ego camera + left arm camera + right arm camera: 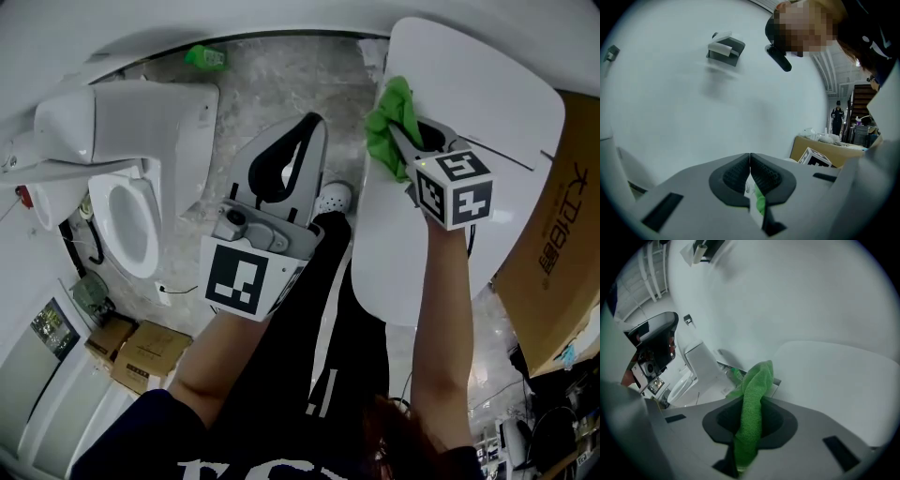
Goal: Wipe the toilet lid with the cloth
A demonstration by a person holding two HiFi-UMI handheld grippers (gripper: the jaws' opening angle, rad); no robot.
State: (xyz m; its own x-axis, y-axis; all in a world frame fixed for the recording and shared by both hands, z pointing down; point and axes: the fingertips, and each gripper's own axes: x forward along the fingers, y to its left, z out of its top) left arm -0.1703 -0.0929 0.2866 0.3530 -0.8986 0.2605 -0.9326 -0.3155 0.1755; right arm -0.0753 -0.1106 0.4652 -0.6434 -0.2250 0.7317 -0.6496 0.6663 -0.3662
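The white toilet lid (478,103) fills the right of the head view. My right gripper (394,128) is shut on a green cloth (387,122) and holds it against the lid's left edge near the top. In the right gripper view the cloth (752,404) hangs bunched between the dark pads (780,420), with the lid (834,376) just beyond. My left gripper (314,122) stands in the middle, left of the lid and off it, over the floor. Its jaws (750,157) are shut tip to tip with nothing held.
A second white toilet (131,216) with its seat open stands at the left. Small cardboard boxes (141,352) lie at the lower left, and a large cardboard box (562,244) is at the right. A green object (206,58) lies on the marbled floor (262,94).
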